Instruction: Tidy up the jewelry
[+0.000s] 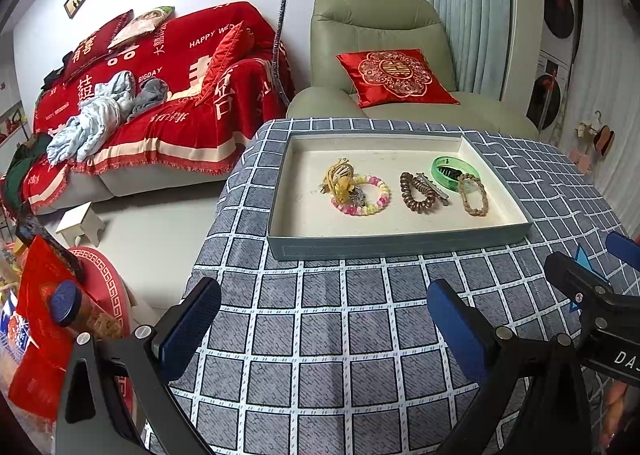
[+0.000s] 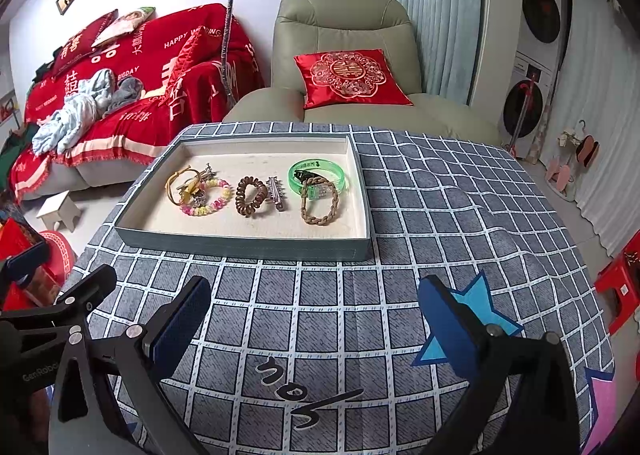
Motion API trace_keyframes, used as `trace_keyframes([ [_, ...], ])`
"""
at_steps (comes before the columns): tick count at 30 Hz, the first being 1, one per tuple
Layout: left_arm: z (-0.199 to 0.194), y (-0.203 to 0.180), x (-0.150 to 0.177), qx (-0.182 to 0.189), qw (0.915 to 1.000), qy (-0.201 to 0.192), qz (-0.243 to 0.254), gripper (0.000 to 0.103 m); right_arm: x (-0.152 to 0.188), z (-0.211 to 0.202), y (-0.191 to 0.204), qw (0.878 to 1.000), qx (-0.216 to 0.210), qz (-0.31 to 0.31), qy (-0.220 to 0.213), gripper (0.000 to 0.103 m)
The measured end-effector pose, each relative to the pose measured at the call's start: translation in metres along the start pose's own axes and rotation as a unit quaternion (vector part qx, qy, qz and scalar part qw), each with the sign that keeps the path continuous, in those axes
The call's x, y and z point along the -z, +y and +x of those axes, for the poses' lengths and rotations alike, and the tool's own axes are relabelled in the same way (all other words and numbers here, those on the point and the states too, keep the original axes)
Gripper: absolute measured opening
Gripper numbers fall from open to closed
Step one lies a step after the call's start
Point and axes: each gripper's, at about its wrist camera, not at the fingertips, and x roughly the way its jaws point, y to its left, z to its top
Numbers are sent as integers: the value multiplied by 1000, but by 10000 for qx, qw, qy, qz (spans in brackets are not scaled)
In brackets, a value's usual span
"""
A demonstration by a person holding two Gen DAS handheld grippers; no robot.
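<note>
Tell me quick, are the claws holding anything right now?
Left claw: open, holding nothing, above the checked cloth.
Right claw: open, holding nothing, short of the tray.

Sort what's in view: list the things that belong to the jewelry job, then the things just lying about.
Job:
grey shallow tray
green translucent bangle
brown coiled hair tie
tan braided band
pink-and-yellow beaded bracelet
silver hair clip

Lying about:
red embroidered cushion
small white stool
crumpled blue clothes
</note>
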Motion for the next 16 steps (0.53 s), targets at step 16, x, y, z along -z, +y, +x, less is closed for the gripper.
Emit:
trace_keyframes([
  [16, 1, 1, 1, 74, 10000, 0, 17, 103, 1, -1, 0, 10000, 0, 7, 4, 103],
])
